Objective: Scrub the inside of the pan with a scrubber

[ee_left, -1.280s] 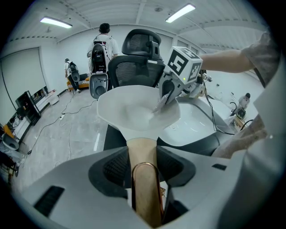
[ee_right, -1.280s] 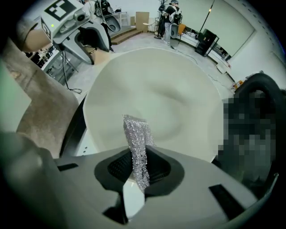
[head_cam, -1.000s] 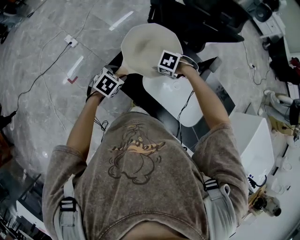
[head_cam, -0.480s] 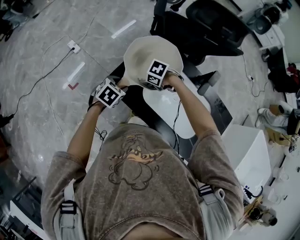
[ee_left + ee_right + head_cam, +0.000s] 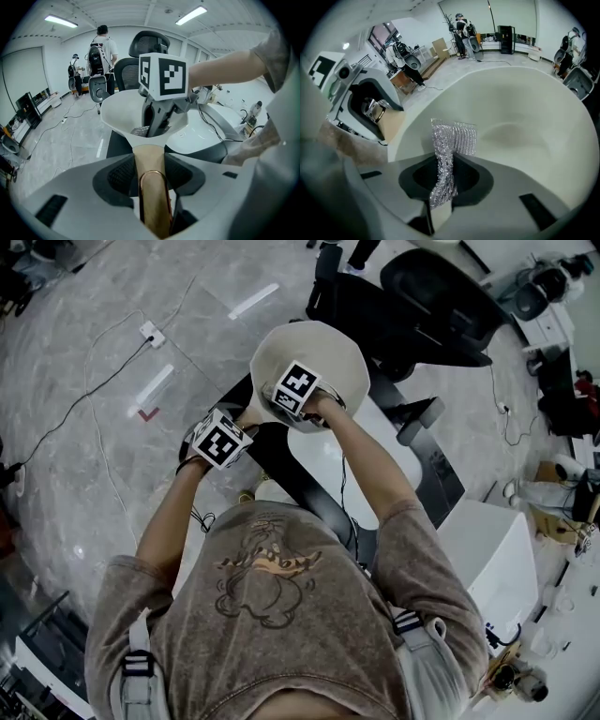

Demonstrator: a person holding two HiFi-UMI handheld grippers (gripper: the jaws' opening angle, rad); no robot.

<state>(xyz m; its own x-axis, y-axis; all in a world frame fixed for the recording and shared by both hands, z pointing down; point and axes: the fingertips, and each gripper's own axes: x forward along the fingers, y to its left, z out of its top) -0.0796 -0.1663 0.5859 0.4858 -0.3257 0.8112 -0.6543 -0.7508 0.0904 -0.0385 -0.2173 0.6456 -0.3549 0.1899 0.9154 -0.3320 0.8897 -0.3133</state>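
A white pan (image 5: 328,343) is held up over the table edge; its tan handle (image 5: 152,183) with a copper ring sits clamped between the jaws of my left gripper (image 5: 151,164), which is shut on it. In the head view the left gripper (image 5: 225,437) is at the pan's near left. My right gripper (image 5: 445,173) is shut on a silvery mesh scrubber (image 5: 452,140), whose free end lies against the pan's inner wall (image 5: 525,112) near the handle side. From the left gripper view, the right gripper (image 5: 152,126) reaches down into the bowl (image 5: 117,115) with the scrubber (image 5: 139,131) at its tip.
A black office chair (image 5: 436,296) stands beyond the pan. A white tabletop (image 5: 375,465) and a white box (image 5: 502,549) lie to the right. Cables (image 5: 94,381) run over the grey floor at left. A person (image 5: 104,51) stands far off in the room.
The right gripper with the scrubber has slid leftward across the pan's inside, toward the handle side. The left gripper and the pan handle have stayed put.
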